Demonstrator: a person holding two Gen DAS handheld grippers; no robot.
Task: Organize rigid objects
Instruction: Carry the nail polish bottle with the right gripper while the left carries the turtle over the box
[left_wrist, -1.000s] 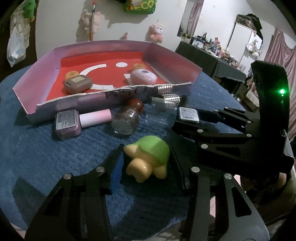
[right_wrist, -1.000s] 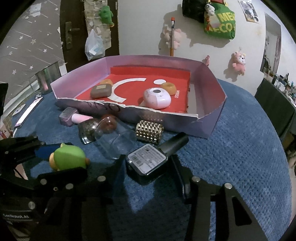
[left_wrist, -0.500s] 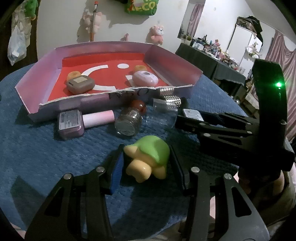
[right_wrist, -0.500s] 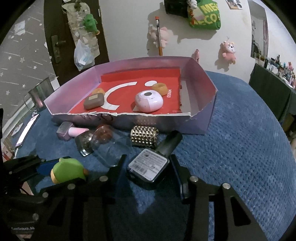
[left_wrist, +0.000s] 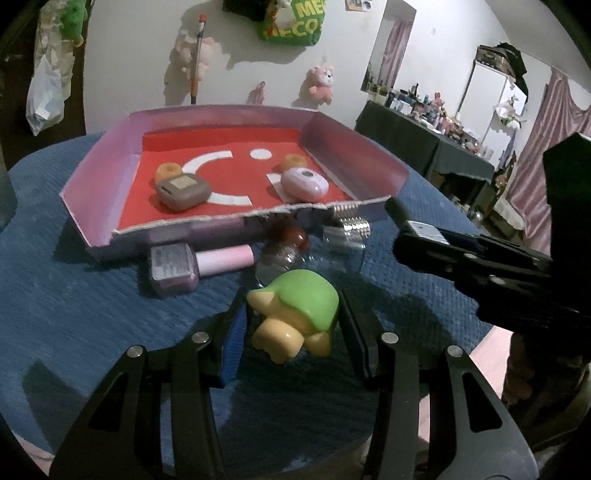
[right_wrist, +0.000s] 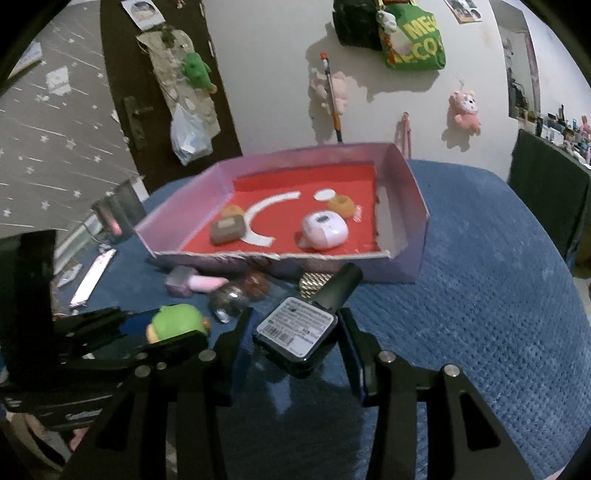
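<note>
Bottles and small toys lie scattered on the blue-covered counter (left_wrist: 74, 314) just in front of a pink tray (left_wrist: 103, 173) with a red floor. Inside the tray sit a brown case (left_wrist: 183, 190), a lilac oval case (left_wrist: 304, 182) and two orange rings (left_wrist: 168, 171). Against the tray's near wall lie a pink-capped polish bottle (left_wrist: 195, 264), a clear bottle with a brown cap (left_wrist: 282, 251) and a studded silver piece (left_wrist: 349, 219).

The left claw (left_wrist: 291, 328) is closed on a green-and-yellow turtle toy (left_wrist: 295, 310), both pads pressing its sides, in front of the tray. The right claw (right_wrist: 293, 332) grips a dark bottle (right_wrist: 299, 328) with a black cap, its back label and barcode facing up; the print is too small to read.

On the wall behind the tray hangs a green bag (right_wrist: 413, 40) lettered "ME" and "CO", partly cut off.
</note>
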